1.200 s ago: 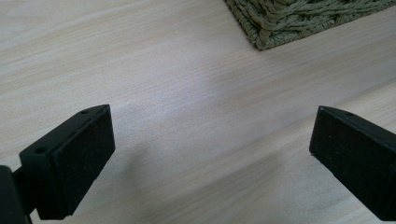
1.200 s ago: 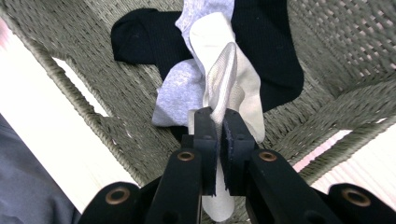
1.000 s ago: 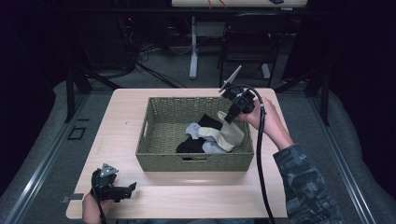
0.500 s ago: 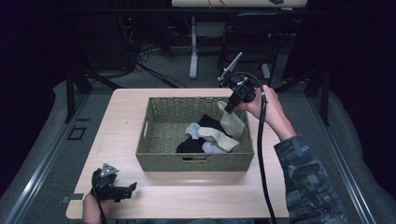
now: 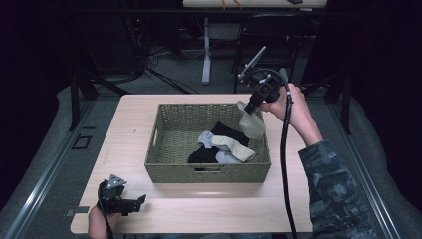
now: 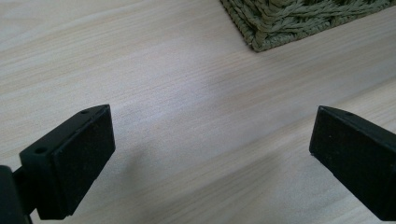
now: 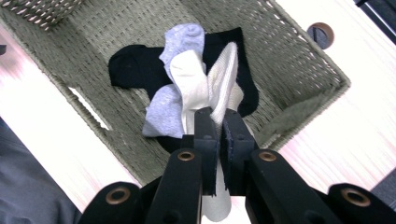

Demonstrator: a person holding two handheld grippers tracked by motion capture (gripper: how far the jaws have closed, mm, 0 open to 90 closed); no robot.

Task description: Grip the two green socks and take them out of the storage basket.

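Note:
A woven olive basket (image 5: 169, 149) (image 7: 299, 60) sits mid-table and holds black (image 5: 226, 131), grey (image 5: 205, 138) and cream (image 5: 234, 146) socks in a pile. My right gripper (image 5: 247, 110) (image 7: 218, 122) hangs above the basket's back right corner, shut on a cream sock (image 5: 253, 124) (image 7: 222, 84) that dangles from its jaws over the basket. In the right gripper view the black sock (image 7: 135, 65) and grey sock (image 7: 184, 39) lie below. My left gripper (image 5: 142, 199) (image 6: 210, 163) rests open near the table's front left edge, nothing between its jaws.
The light wooden table (image 5: 129, 124) has bare room left of and in front of the basket; a basket corner (image 6: 280, 23) lies ahead of the left gripper. A cable (image 5: 282, 164) trails from the right gripper along the sleeve. Chair and desk legs (image 5: 206, 50) stand behind the table.
My right gripper has risen and moved back toward the basket's far right corner, lifting the cream sock out of the pile. The left gripper has stayed still.

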